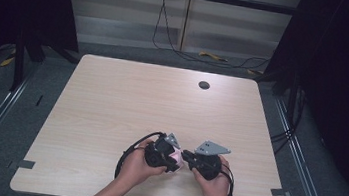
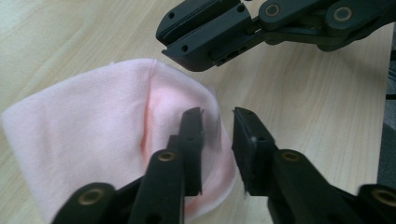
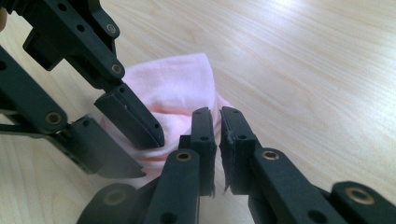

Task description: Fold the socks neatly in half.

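- A pink cloth point(image 2: 102, 135), folded into a soft, rounded wad, lies on the light wooden table point(image 1: 111, 100) near the person's edge, between the two grippers; in the high view it shows as a small pale patch point(image 1: 176, 158) where the two tools meet.
- In the left gripper view, the cloth spreads to the left of and beneath the left gripper point(image 2: 218, 140). One jaw lies over the cloth's rounded right edge; the other stands just off that edge, over bare wood.
- The left gripper's jaws are released: a clear gap stands between them, and only a sliver of the cloth's edge shows in that gap. The pads do not press on it.
- In the right gripper view, the cloth point(image 3: 177, 93) lies just beyond and to the left of the right gripper point(image 3: 218, 126), whose tips reach its near edge.
- The right gripper's jaws are clenched, with a thin slit between the pads. I cannot tell whether any cloth is pinched in that slit.
- The right gripper's jaws also show in the left gripper view, hanging above the cloth's far edge, close to it.
- In the high view both hands rest low on the table, the left hand point(image 1: 136, 166) and the right hand point(image 1: 215, 183) close together, the grippers pointing at each other.
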Available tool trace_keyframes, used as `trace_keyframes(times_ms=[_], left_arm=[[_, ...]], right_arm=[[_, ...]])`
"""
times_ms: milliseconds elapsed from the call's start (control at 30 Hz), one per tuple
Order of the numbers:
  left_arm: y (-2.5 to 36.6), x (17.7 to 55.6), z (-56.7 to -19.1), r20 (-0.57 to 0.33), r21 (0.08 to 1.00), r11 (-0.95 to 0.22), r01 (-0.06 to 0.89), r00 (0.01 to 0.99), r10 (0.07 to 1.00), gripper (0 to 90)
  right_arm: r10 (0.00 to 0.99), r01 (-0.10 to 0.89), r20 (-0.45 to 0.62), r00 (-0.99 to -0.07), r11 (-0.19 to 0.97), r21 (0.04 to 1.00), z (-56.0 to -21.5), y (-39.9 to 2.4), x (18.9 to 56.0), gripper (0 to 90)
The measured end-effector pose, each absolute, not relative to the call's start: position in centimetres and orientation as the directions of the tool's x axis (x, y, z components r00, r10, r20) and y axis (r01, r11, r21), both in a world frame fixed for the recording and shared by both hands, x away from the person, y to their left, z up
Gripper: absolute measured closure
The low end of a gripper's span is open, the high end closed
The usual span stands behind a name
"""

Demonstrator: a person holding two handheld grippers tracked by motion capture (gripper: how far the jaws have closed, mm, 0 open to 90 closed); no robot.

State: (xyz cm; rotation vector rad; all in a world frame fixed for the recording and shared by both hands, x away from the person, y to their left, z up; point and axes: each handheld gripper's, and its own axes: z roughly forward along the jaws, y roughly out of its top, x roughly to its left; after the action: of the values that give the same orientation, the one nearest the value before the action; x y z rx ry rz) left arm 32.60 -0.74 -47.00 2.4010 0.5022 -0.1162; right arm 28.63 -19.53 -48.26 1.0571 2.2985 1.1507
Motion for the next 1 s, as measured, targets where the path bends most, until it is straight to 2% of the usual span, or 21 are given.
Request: trace_keyframes(times_ms=[333, 500, 767, 933, 1000], left_arm=[[1.7, 33.2, -45.7, -0.2, 0.65, -0.643, 0.405, 0.907, 0.37, 70.2], [2.6, 34.1, -45.7, -0.184, 0.679, -0.608, 0.412, 0.897, 0.402, 77.9], [1.4, 33.2, -47.9, -0.184, 0.598, -0.699, 0.393, 0.916, 0.358, 82.8], [1.8, 33.3, -47.5, -0.182, 0.607, -0.688, 0.398, 0.912, 0.368, 81.4], [2.1, 33.6, -46.9, -0.174, 0.638, -0.655, 0.406, 0.904, 0.39, 81.3]], right_arm=[[0.747, 0.436, 0.01, -0.665, 0.377, 0.817, -47.4, -19.0, 28.6, 83.4], [0.732, 0.433, 0.012, -0.682, 0.39, 0.813, -47.6, -18.2, 28.5, 83.1], [0.708, 0.429, -0.002, -0.707, 0.431, 0.794, -48.2, -17.4, 28.3, 83.1], [0.696, 0.451, 0.0, -0.718, 0.466, 0.761, -49.1, -17.3, 28.3, 83.6], [0.692, 0.458, 0.007, -0.722, 0.47, 0.754, -49.4, -17.3, 28.2, 84.0]])
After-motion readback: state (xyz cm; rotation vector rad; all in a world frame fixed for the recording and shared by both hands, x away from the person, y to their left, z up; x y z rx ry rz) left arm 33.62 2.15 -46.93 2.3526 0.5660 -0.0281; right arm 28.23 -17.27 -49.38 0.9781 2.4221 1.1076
